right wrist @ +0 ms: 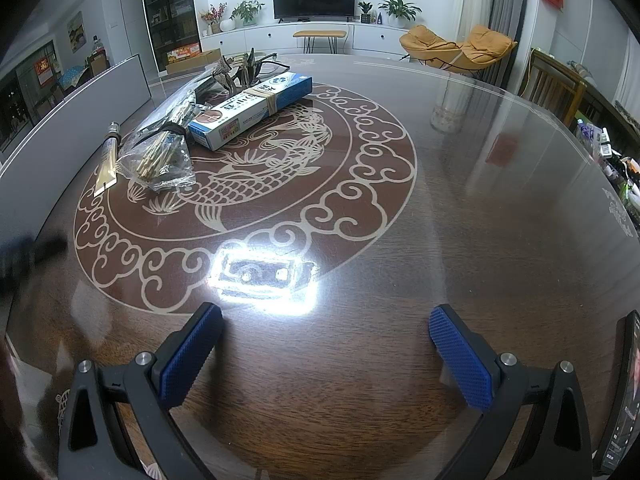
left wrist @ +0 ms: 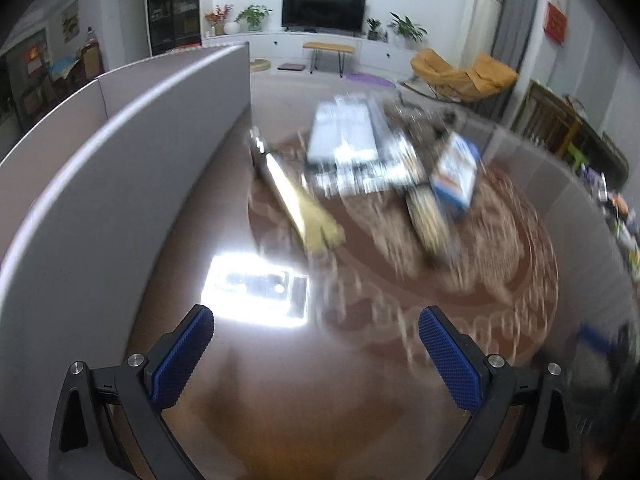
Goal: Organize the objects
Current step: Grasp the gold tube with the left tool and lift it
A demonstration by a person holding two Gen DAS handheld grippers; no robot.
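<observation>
While both claws, left claw [left wrist: 316,356] and right claw [right wrist: 326,354], hang wide and empty, approach the box [right wrist: 250,110] squarely across its narrow sides.

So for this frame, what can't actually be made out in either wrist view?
- Left wrist view: motion blur smears the pile of items; the blue-and-white carton has unreadable print.
- Right wrist view: the dark blurred shape at the left edge is unidentifiable.
- Right wrist view: the black phone-like screen is cut off by the right edge.
- Right wrist view: contents of the clear plastic packet are too small to name.
</observation>
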